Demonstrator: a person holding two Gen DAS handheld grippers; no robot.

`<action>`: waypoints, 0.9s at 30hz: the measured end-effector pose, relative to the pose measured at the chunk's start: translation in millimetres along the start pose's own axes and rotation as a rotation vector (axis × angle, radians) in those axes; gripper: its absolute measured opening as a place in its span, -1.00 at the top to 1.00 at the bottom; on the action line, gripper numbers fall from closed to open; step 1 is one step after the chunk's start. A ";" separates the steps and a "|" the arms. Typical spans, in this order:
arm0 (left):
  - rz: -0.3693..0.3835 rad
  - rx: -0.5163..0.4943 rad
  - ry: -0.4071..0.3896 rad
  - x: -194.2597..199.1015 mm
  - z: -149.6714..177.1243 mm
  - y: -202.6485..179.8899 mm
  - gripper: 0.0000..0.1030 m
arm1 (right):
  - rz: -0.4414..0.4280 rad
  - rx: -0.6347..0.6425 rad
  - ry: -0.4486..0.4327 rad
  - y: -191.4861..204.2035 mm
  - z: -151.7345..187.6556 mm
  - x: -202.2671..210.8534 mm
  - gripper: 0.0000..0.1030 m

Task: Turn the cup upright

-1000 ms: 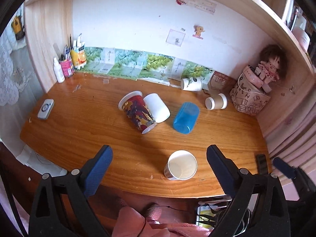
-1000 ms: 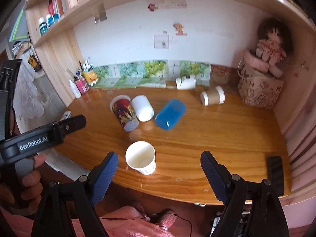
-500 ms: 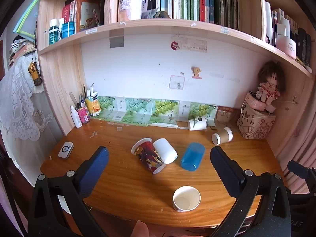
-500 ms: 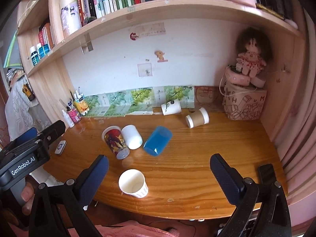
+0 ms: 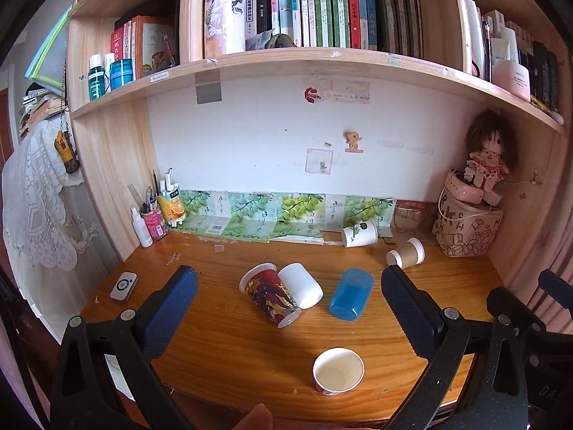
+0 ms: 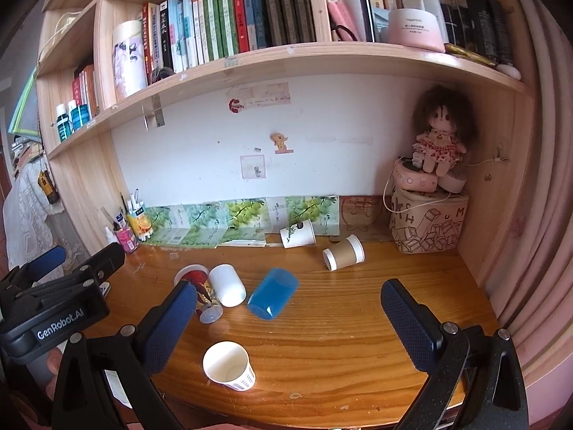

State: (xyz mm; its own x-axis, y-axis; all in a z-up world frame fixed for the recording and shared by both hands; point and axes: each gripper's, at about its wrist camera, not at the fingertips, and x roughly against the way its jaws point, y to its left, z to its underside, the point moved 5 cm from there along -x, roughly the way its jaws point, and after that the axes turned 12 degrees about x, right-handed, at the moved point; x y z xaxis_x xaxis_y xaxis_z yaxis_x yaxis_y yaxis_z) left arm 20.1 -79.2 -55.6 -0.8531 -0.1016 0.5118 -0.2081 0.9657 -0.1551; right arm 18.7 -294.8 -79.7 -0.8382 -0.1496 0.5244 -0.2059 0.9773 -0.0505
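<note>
The white paper cup [image 5: 338,369] stands upright near the counter [image 5: 229,351] front edge. Behind it we see a patterned cup [image 5: 270,295], white cup [image 5: 301,285] and blue cup [image 5: 351,298] lying down. We hold the left hand-held gripper [image 5: 286,301] and right hand-held gripper [image 6: 288,310] spread, empty.

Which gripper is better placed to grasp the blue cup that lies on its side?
Probably the right gripper. The blue cup lies between its open fingers in its own view. In the left gripper's view, the cup sits toward the right finger.
</note>
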 end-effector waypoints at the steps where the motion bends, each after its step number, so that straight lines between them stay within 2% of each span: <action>1: -0.005 0.001 -0.004 1.3 -0.6 1.4 -0.99 | -0.004 -0.001 -0.001 -0.3 0.4 0.0 -1.00; 7: -0.008 -0.003 -0.022 9.0 -0.6 3.5 -0.99 | -0.016 0.017 0.001 7.2 1.8 0.6 -1.00; 20: 0.047 -0.024 0.031 11.7 12.9 -7.1 -0.99 | 0.003 0.020 0.059 8.9 16.7 7.1 -1.00; 27: 0.047 -0.017 0.036 15.2 16.7 -6.2 -0.99 | 0.001 0.021 0.082 10.2 22.1 8.4 -1.00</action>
State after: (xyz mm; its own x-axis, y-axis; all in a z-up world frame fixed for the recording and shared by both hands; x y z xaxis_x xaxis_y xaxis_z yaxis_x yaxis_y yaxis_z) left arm 0.5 -90.7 -60.9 -0.8440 -0.0478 0.5342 -0.1600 0.9731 -0.1656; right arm -1.6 -289.4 -94.6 -0.7945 -0.1350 0.5921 -0.2167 0.9738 -0.0687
